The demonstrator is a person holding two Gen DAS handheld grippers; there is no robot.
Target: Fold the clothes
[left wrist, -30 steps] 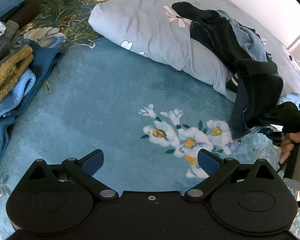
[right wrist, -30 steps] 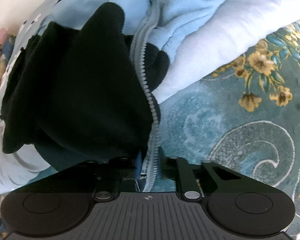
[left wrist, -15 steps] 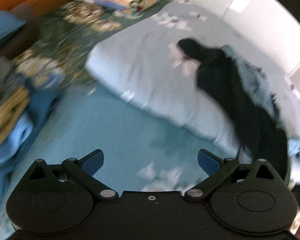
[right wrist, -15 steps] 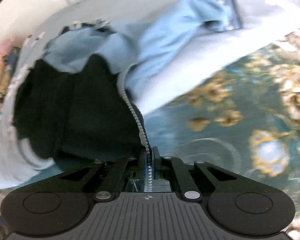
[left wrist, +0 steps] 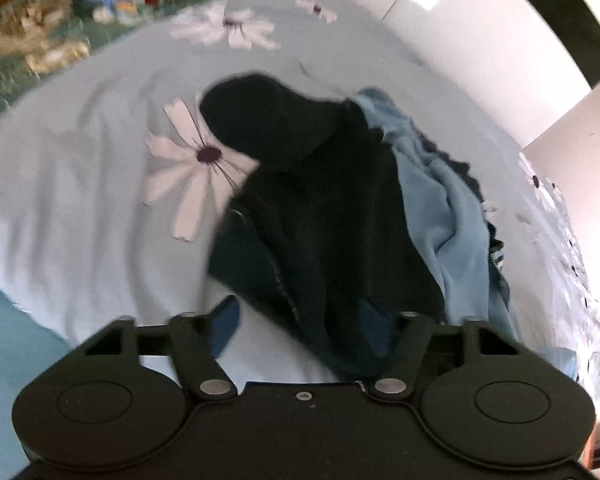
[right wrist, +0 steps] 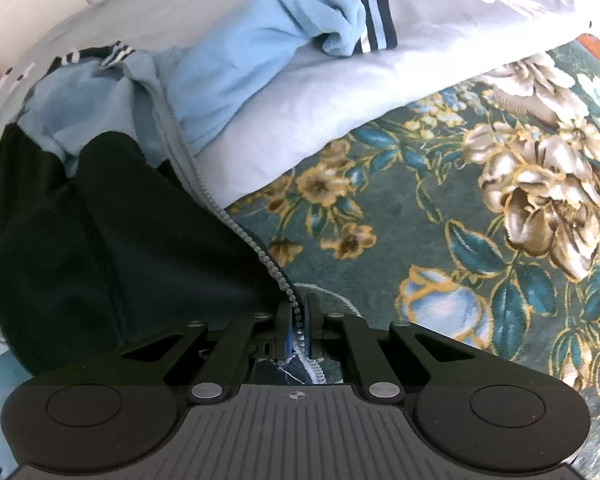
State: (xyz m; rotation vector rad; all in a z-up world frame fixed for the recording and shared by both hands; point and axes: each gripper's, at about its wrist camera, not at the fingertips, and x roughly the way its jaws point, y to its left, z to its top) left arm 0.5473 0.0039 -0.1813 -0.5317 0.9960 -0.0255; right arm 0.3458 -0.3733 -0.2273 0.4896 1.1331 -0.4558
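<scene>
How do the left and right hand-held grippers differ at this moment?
The left hand-held gripper is open, its fingers straddling the dark jacket's hem; the right hand-held gripper is shut on the jacket's zipper edge. Both are at the same jacket.

The jacket [right wrist: 100,240] is matt, fuzzy black fleece with a smoother light-blue cloth lining [right wrist: 228,68] and a pale plastic-looking zipper [right wrist: 256,248], lying on a soft, smooth cotton-like duvet [left wrist: 80,208] over a plush, velvety floral bedspread [right wrist: 480,216].
</scene>
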